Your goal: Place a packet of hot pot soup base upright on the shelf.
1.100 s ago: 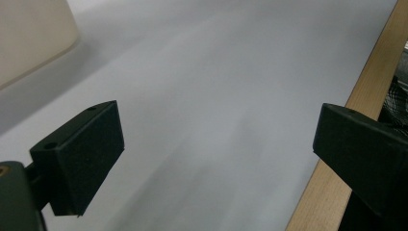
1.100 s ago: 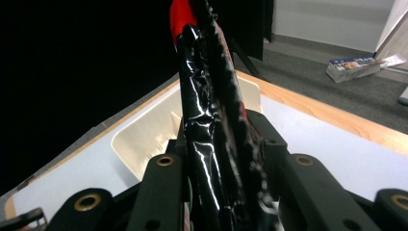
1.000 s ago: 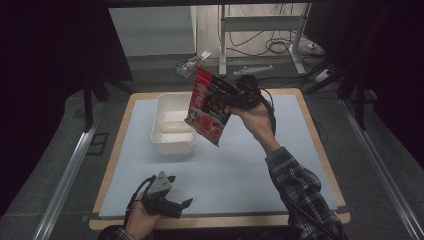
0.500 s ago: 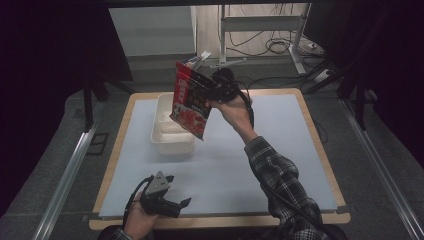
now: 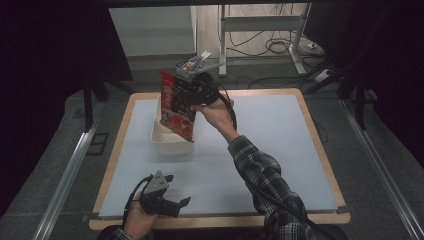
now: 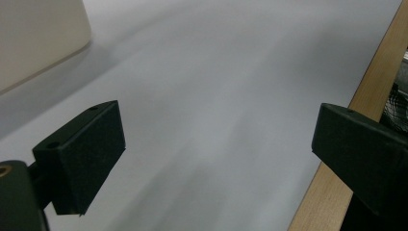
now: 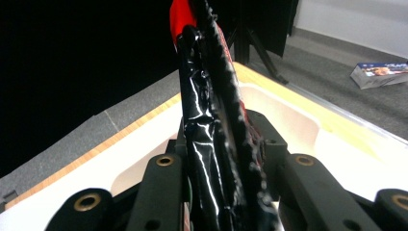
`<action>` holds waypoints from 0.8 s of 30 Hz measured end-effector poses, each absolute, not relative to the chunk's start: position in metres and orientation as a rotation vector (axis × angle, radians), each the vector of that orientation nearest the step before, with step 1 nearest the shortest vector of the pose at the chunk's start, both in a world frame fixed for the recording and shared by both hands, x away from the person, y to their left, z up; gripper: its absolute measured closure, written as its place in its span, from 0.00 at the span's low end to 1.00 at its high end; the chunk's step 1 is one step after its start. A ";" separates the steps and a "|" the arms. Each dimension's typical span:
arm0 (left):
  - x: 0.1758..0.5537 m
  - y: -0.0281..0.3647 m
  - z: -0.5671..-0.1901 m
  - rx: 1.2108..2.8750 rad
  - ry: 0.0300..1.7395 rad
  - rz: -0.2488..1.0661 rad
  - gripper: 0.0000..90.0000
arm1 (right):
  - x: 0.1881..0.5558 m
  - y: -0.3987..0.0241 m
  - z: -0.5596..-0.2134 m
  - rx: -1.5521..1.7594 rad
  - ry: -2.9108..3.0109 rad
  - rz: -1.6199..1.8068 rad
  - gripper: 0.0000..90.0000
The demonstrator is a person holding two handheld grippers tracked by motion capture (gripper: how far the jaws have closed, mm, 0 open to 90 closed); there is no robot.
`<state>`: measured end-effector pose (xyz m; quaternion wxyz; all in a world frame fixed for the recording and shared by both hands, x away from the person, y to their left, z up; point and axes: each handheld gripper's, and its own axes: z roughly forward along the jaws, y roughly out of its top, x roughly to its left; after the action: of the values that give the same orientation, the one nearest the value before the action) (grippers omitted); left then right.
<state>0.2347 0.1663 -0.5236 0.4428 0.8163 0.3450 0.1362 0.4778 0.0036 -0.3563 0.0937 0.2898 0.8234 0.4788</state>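
A red and black snack bag [image 5: 177,106] hangs upright above the white bin [image 5: 172,146] at the table's left middle, its lower edge at the bin's rim. My right gripper [image 5: 189,95] is shut on the bag's side. In the right gripper view the glossy bag [image 7: 211,115] stands pinched between the jaws, with the bin [image 7: 293,120] below and beyond it. My left gripper [image 5: 177,191] rests low on the mat near the front left edge. Its jaws [image 6: 216,154] stand wide apart with nothing between them, and the bin's corner [image 6: 38,38] lies ahead of them.
A pale blue mat [image 5: 270,130] covers the wooden table [image 5: 320,145]. A small box [image 5: 192,62] lies on the floor behind the table, also seen from the right gripper [image 7: 380,74]. Metal frame legs and cables stand farther back.
My right hand has carried the bag leftward from the table's middle to above the bin. The left gripper has stayed put.
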 end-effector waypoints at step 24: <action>0.236 0.161 -0.526 2.056 0.843 0.329 0.06 | 0.493 0.013 -0.409 0.912 2.509 1.270 0.75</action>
<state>0.2359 0.1614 -0.5261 0.4329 0.8250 0.3383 0.1321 0.4930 0.0134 -0.4087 0.0924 0.3072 0.8450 0.4278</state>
